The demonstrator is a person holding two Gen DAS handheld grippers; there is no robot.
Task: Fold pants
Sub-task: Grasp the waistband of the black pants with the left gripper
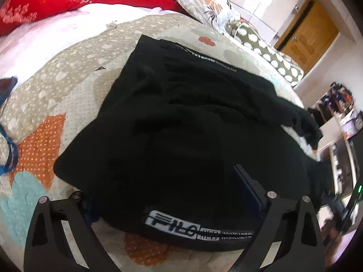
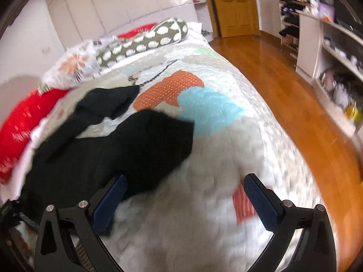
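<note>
Black pants (image 1: 188, 131) with a white-lettered waistband lie spread on the quilted bed cover (image 1: 52, 104). My left gripper (image 1: 168, 190) is open wide, its jaws on either side of the waistband end; the left finger is partly hidden under the cloth, the right finger (image 1: 249, 188) rests on it. In the right wrist view the pants (image 2: 109, 149) lie to the left with the legs loosely crumpled. My right gripper (image 2: 183, 185) is open and empty above the bed cover (image 2: 204, 204), its left finger at the cloth's edge.
A red blanket (image 1: 45, 2) and floral pillows (image 1: 204, 2) lie at the head of the bed. A blue strap (image 1: 10, 156) lies at the left. The wooden floor (image 2: 283, 86), a door (image 2: 233, 4) and cluttered shelves (image 2: 331, 52) are to the right of the bed.
</note>
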